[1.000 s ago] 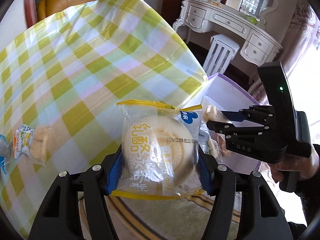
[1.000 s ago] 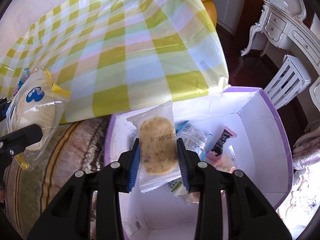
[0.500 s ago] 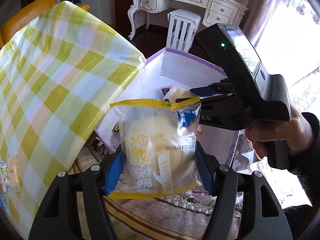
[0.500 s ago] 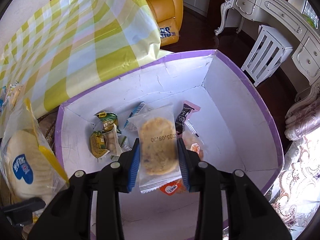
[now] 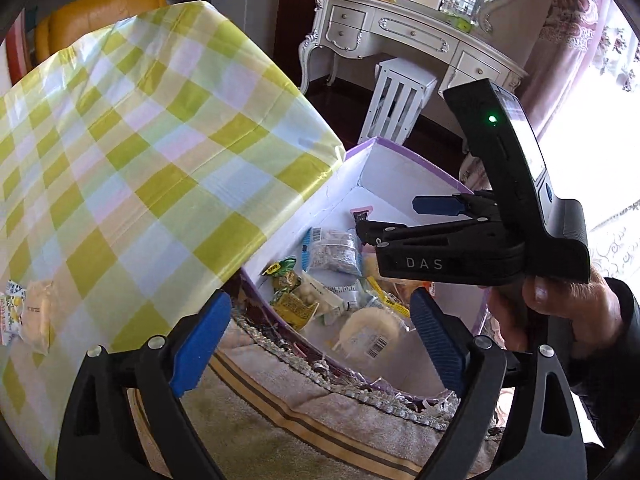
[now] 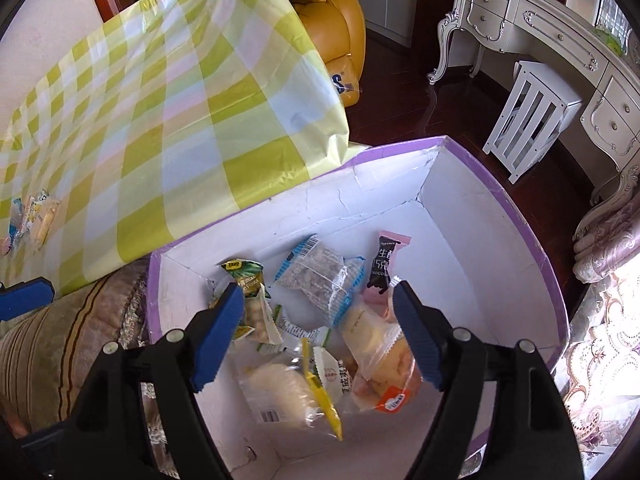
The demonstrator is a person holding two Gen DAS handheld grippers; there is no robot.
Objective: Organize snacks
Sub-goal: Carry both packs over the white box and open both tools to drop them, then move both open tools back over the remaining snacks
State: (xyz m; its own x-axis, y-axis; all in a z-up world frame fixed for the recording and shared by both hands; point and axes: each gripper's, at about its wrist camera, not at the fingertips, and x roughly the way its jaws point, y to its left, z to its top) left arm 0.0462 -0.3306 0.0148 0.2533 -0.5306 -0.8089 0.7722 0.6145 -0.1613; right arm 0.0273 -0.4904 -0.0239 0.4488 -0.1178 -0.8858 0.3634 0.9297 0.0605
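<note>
Blue-padded, our left gripper (image 5: 320, 336) and right gripper (image 6: 318, 334) both hang spread wide with nothing between the pads, over the box (image 6: 472, 216). We see its white inside, purple rim, and the snacks (image 6: 320, 320) heaped on its floor: clear wrappers, a round pale cake (image 5: 370, 330). Beside it stands the table (image 5: 120, 160) in yellow-green check, with more packets (image 5: 28, 312) on it. Beyond are a white desk (image 5: 400, 36) and an orange armchair (image 6: 332, 12).

Home bedroom: ornate white dressing table (image 5: 416, 36), orange armchair (image 6: 328, 12), checked tablecloth (image 5: 132, 168).
</note>
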